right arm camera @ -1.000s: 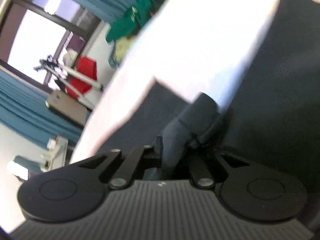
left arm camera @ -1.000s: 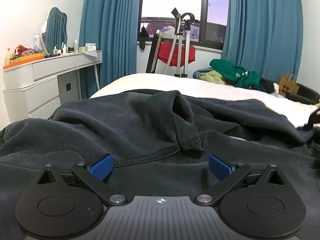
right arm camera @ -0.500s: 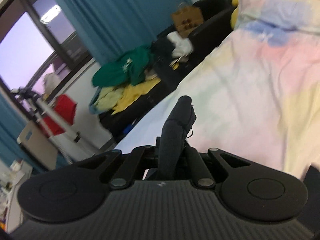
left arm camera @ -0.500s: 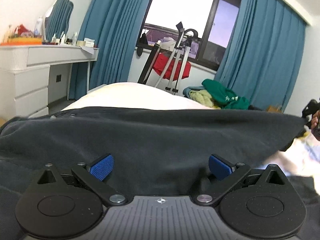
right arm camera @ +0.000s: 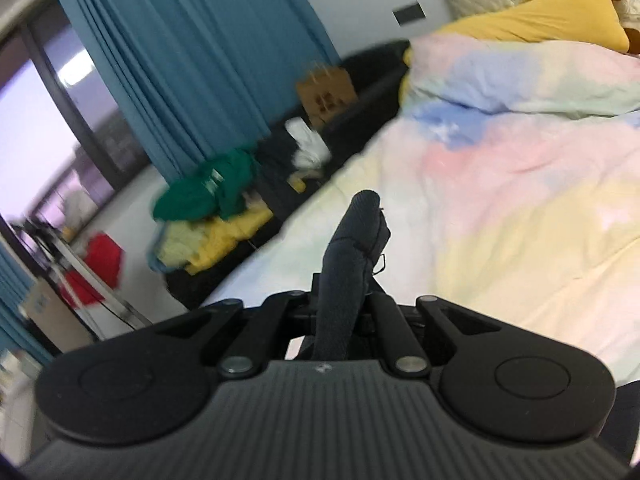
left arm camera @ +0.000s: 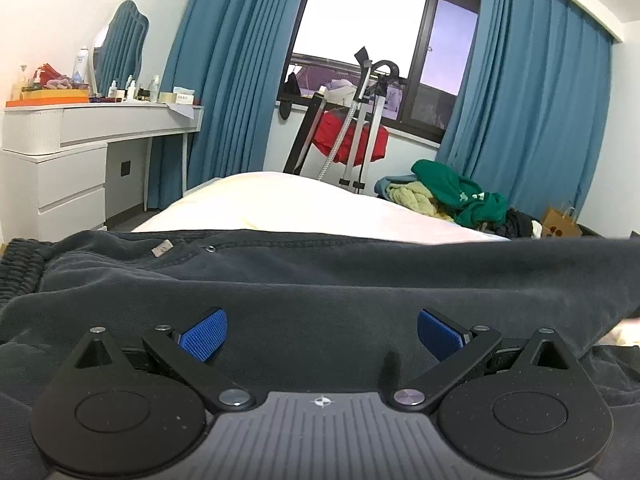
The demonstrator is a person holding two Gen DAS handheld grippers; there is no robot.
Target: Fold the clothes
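Observation:
A dark grey garment [left arm camera: 320, 276] lies spread across the bed, its ribbed hem at the far left and a stretched edge running to the right. My left gripper [left arm camera: 319, 334] is open, its blue pads apart, low over the cloth and holding nothing. My right gripper [right arm camera: 347, 300] is shut on a bunched fold of the same dark garment [right arm camera: 352, 256], which sticks up between the fingers above the pastel bedcover [right arm camera: 520, 208].
A white dresser [left arm camera: 80, 160] with bottles and a mirror stands at the left. A clothes rack with a red item [left arm camera: 352, 140] stands before the window. A pile of green and yellow clothes [left arm camera: 452, 196] lies beyond the bed. A yellow pillow [right arm camera: 540, 20] lies at the bedhead.
My right gripper has lifted and pulled its held fold out to the right, stretching the crumpled garment flat. The left gripper stays open over the cloth.

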